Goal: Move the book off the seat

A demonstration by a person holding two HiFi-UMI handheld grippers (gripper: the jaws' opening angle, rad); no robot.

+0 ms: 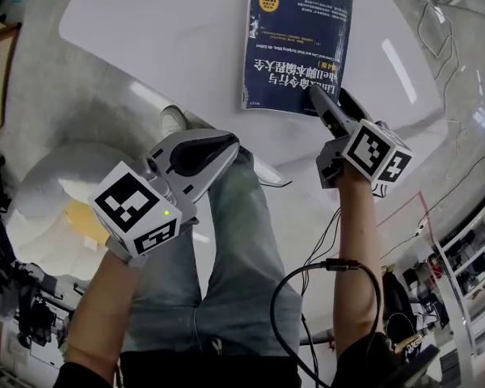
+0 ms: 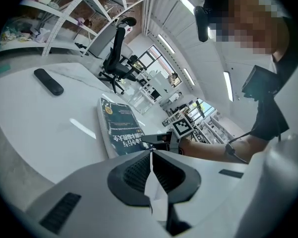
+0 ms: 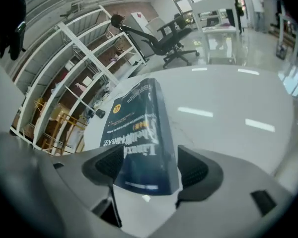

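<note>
The dark blue book [image 1: 295, 43] lies flat on the white table [image 1: 145, 23], its near right corner toward me. My right gripper [image 1: 333, 103] stands at that corner. In the right gripper view the book [image 3: 139, 128] runs between the jaws, and a gap shows beside the right pad [image 3: 193, 168], so the right gripper [image 3: 151, 165] is open. My left gripper [image 1: 214, 148] hangs short of the table's near edge, above my knee. Its jaws meet with nothing between them; the left gripper [image 2: 152, 170] is shut. In its view the book [image 2: 120, 128] shows with the right gripper's marker cube [image 2: 183, 127] beside it.
A black flat device [image 2: 48, 82] lies on the table's far side. A pale round seat [image 1: 73, 184] stands at lower left beside my legs [image 1: 242, 257]. A black cable [image 1: 307, 297] hangs under my right arm. Office chairs [image 3: 169, 38] and shelving [image 3: 64, 83] stand beyond the table.
</note>
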